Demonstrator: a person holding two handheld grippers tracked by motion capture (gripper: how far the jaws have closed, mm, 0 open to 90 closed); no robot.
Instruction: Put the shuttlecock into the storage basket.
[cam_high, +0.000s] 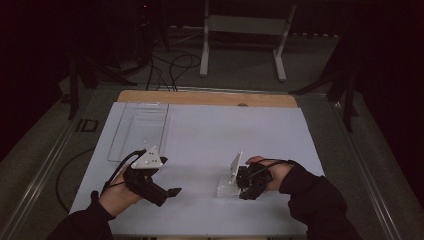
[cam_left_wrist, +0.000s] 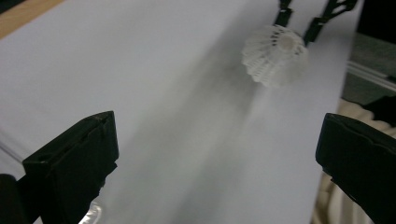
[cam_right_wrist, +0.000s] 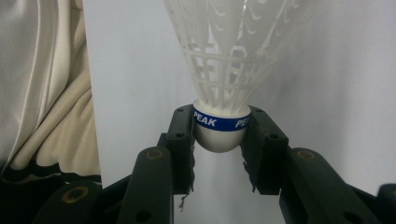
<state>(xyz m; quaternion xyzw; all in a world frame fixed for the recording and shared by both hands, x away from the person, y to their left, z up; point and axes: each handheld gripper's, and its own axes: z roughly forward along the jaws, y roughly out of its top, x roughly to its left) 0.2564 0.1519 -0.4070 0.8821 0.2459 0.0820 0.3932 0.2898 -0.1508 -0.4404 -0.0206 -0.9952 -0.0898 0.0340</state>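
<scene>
A white plastic shuttlecock (cam_right_wrist: 233, 51) with a blue band on its round cork stands between my right gripper's (cam_right_wrist: 219, 135) jaws, which are shut on the cork, skirt pointing away. In the high view that shuttlecock (cam_high: 225, 188) is low over the white sheet (cam_high: 240, 130), right of centre, at the tip of the right gripper (cam_high: 239, 187). My left gripper (cam_high: 167, 177) hovers at the front left, pointing right. Its jaws (cam_left_wrist: 219, 140) stand wide open with nothing between them. Farther off lies the shuttlecock (cam_left_wrist: 275, 55).
A clear plastic tray (cam_high: 137, 130) lies at the back left of the sheet. The wooden table edge (cam_high: 207, 97) runs behind it. A white stand (cam_high: 245, 30) and cables are on the floor beyond. Cream cloth (cam_right_wrist: 42, 84) hangs left of the right gripper.
</scene>
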